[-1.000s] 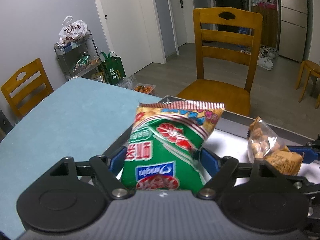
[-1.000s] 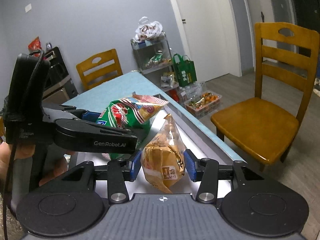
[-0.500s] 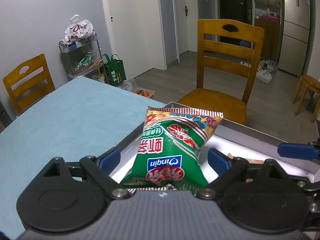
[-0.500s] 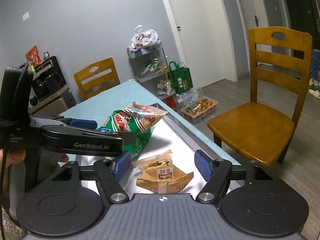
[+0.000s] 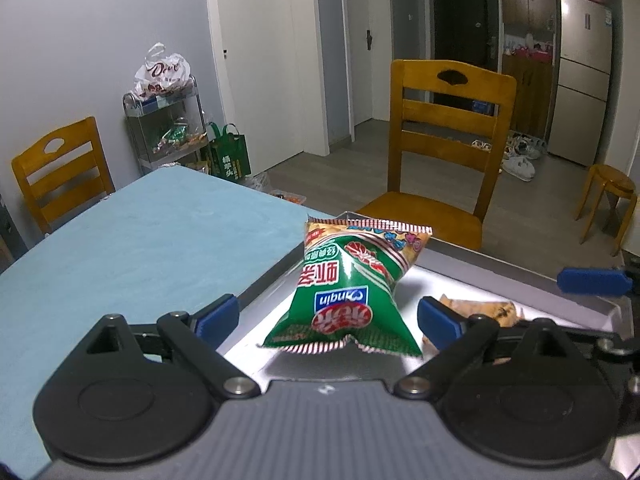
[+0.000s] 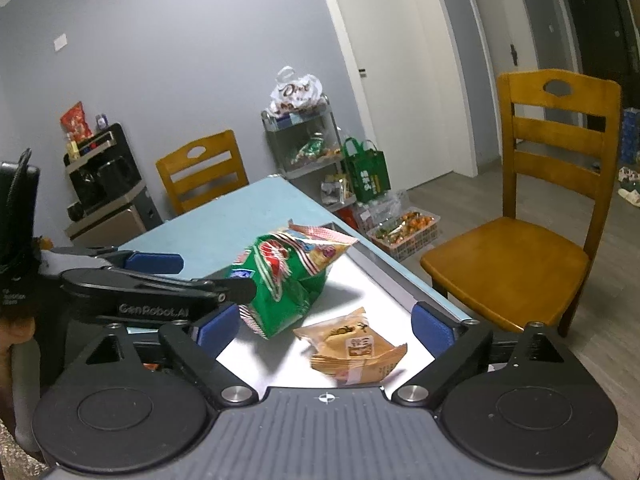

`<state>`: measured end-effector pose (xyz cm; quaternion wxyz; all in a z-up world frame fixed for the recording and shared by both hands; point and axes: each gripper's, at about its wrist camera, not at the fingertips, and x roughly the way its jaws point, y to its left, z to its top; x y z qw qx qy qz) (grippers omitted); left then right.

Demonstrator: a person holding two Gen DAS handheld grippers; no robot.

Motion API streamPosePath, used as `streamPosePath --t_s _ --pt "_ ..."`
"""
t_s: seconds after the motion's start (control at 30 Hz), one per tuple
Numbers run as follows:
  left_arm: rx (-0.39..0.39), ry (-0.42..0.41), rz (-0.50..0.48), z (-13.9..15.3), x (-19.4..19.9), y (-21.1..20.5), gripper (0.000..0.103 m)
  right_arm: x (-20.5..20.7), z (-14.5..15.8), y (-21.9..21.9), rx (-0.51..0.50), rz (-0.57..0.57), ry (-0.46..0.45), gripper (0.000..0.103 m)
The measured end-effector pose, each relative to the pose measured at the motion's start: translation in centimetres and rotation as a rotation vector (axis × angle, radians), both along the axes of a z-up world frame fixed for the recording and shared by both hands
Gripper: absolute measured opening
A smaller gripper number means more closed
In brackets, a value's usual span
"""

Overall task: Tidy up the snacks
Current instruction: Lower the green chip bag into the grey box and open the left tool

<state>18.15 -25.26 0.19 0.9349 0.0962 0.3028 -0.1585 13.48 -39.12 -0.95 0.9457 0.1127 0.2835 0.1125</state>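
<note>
Two snacks lie in the tray (image 6: 404, 300): our left gripper (image 5: 328, 316) and right gripper (image 6: 326, 326) are opening, jaws clear of green bag (image 5: 352, 292) and tan packet (image 6: 356, 350) beside it.

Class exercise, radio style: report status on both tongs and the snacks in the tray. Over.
Left tongs opening, clear of green snack bag. Right tongs opening, orange packet lying free between them. Both snacks in metal tray. Nothing blocking. Over.

A home dining area: wooden chair (image 5: 448, 152), blue-topped table (image 5: 140, 248), fridge (image 5: 582, 76), snack trolley (image 6: 304, 140).
</note>
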Motion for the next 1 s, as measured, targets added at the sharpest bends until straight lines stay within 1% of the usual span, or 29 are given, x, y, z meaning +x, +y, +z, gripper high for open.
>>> streamPosePath --t_s 0.13,0.33,0.47,0.57,0.73,0.9,1.0 --pt "0.001 -0.029 0.004 0.8 -2.2 1.6 0.098 -0.7 0.6 0.8 -0.005 0.013 -0.019 0.1" --pt "-0.005 -0.037 0.026 2.0 -4.7 4.5 0.098 -1.8 1.8 2.6 -0.022 0.041 -0.048 0.1" --pt "-0.005 -0.04 0.029 2.7 -6.1 6.1 0.098 -2.6 2.6 3.8 -0.04 0.058 -0.071 0.103" --pt "0.0 -0.057 0.031 3.4 -7.4 7.2 0.098 -2.9 3.0 4.6 -0.05 0.065 -0.08 0.103" --pt "-0.019 -0.069 0.047 4.2 -8.9 9.1 0.099 -3.5 3.5 5.9 -0.066 0.081 -0.094 0.103" --pt "-0.028 -0.073 0.069 4.3 -10.4 11.3 0.1 -4.0 3.8 7.1 -0.07 0.104 -0.105 0.103" --pt "-0.03 -0.068 0.098 4.2 -11.0 12.8 0.1 -4.2 3.8 7.9 -0.07 0.122 -0.105 0.103"
